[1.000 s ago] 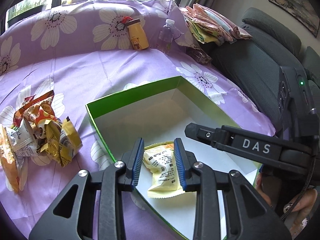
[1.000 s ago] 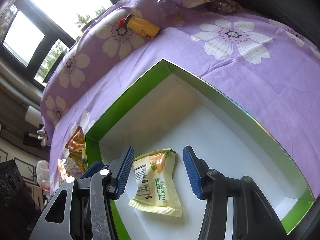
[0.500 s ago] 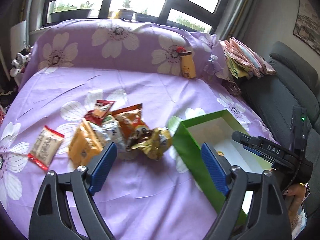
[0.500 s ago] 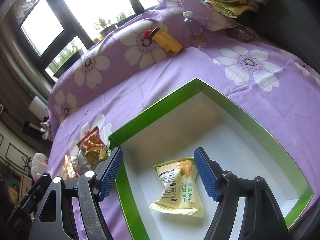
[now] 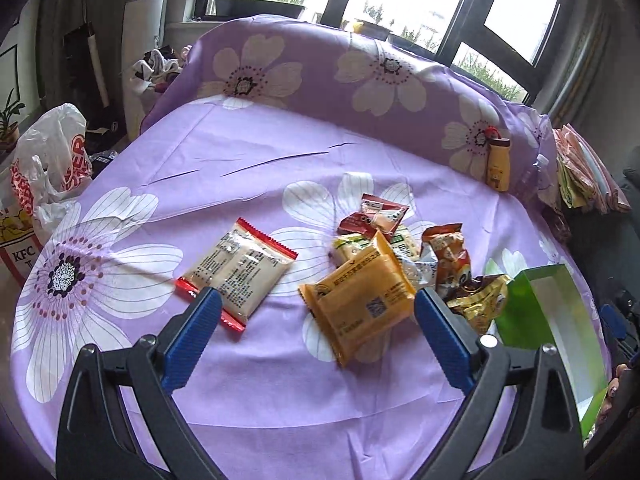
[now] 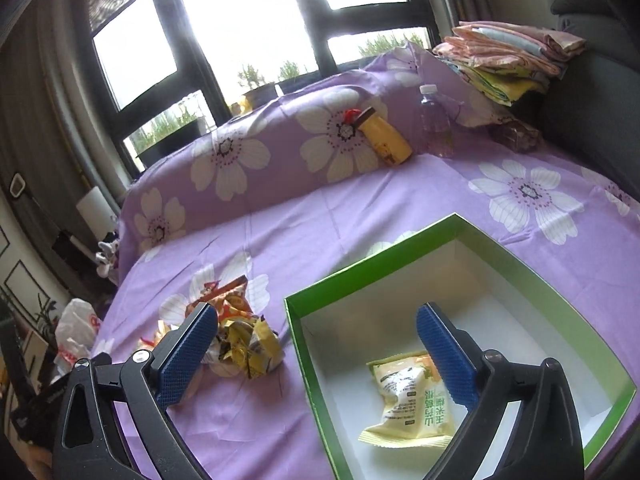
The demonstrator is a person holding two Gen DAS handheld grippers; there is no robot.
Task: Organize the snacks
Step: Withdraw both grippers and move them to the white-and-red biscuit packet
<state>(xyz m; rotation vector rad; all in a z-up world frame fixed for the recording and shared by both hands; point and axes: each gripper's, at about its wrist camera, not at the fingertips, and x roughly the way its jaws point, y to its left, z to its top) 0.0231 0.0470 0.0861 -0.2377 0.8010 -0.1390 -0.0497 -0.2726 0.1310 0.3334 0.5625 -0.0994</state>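
A green box (image 6: 532,280) with a white inside lies on the purple flowered cloth and holds one pale yellow snack packet (image 6: 412,400). Its side also shows at the right of the left wrist view (image 5: 532,300). A pile of snack packets (image 5: 416,256) lies left of the box, with an orange packet (image 5: 360,296) in front and a red-edged clear packet (image 5: 236,268) apart to the left. My left gripper (image 5: 316,332) is open and empty above the orange packet. My right gripper (image 6: 320,356) is open and empty above the box's left wall, the pile (image 6: 236,332) beside it.
A yellow bottle (image 5: 498,164) and a clear water bottle (image 6: 434,120) lean against the cloth-covered back. Folded cloths (image 6: 508,56) are stacked at the far right by a grey sofa. A white plastic bag (image 5: 52,168) and a KFC carton sit off the left edge.
My left gripper opened, left the pale yellow packet in the box and swung left over the snack pile. My right gripper rose, pulled back and opened wider.
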